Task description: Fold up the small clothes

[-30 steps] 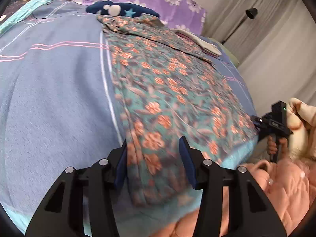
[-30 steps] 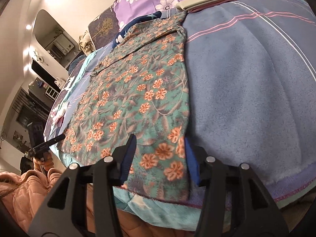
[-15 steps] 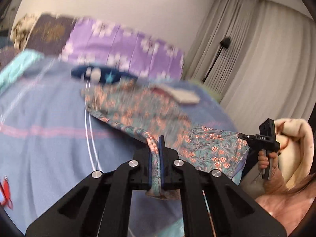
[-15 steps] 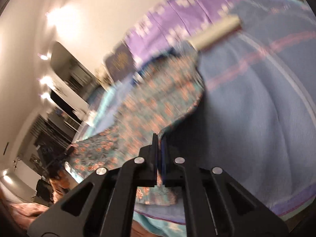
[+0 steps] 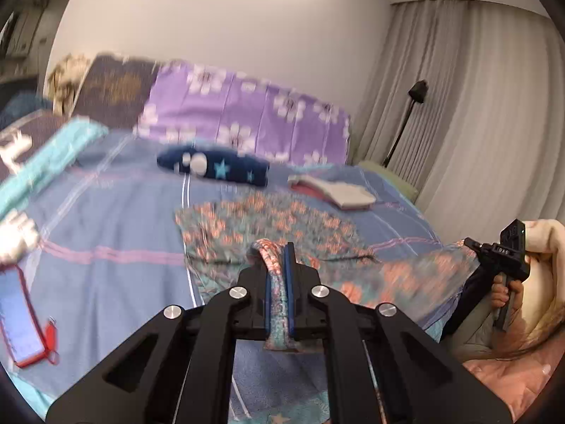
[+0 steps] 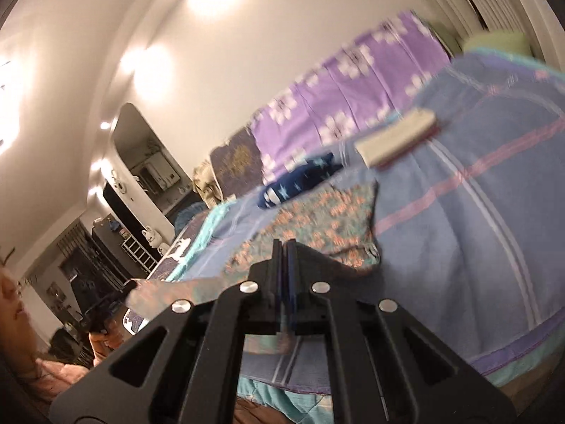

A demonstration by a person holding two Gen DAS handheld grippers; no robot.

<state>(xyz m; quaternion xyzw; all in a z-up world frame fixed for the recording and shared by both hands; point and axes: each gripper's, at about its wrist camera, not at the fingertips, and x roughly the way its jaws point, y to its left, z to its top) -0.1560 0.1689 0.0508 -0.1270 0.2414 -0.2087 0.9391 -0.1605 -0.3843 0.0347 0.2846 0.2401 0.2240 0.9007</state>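
Note:
A teal garment with orange flowers (image 5: 268, 226) lies on the blue bedspread (image 5: 106, 219). Its near hem is lifted off the bed and stretched between both grippers. My left gripper (image 5: 279, 251) is shut on one hem corner. My right gripper (image 6: 284, 247) is shut on the other corner; the garment (image 6: 328, 222) runs from it back onto the bed. The right gripper also shows at the right edge of the left wrist view (image 5: 494, 258), and the left gripper at the left of the right wrist view (image 6: 106, 304).
A folded navy star-print garment (image 5: 215, 166) and a folded white and red stack (image 5: 335, 190) lie near the purple pillows (image 5: 247, 120). A phone in a red case (image 5: 17, 321) lies at the left. Curtains and a lamp stand are at the right.
Both grippers closed on the garment's near hem and lifted it up and toward the far end of the bed. The garment's near half has left the bedspread.

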